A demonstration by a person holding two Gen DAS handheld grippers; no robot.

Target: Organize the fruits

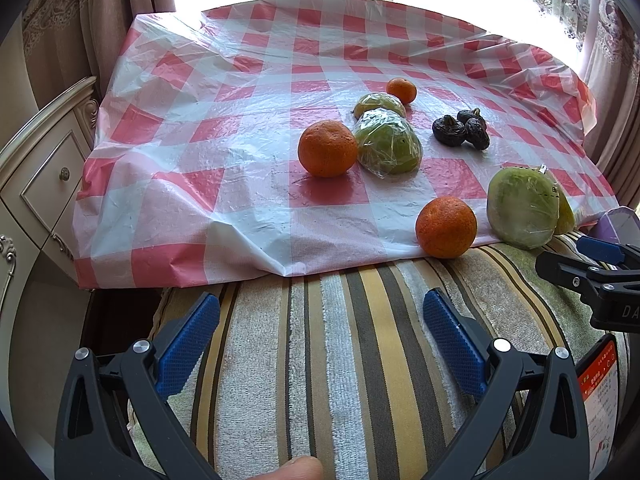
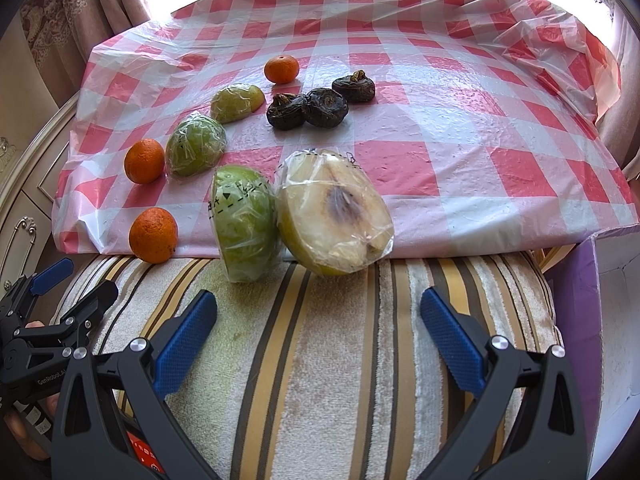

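Ahead of right fingers: two wrapped halves, green one (image 2: 245, 224) touching a cut-face-up pale one (image 2: 335, 216), well apart from the blue pads (image 2: 186, 338).
Ahead of left fingers: oranges (image 1: 446, 227), (image 1: 327, 148); wrapped green halves (image 1: 388, 142) beyond.
Dark fruits (image 2: 320, 106): three, clustered far.
Left gripper (image 1: 320, 336): spread wide, empty.
Right gripper (image 2: 318, 338): spread wide, empty.
Surface: checkered plastic sheet (image 2: 460, 128) over striped towel (image 2: 340, 360).
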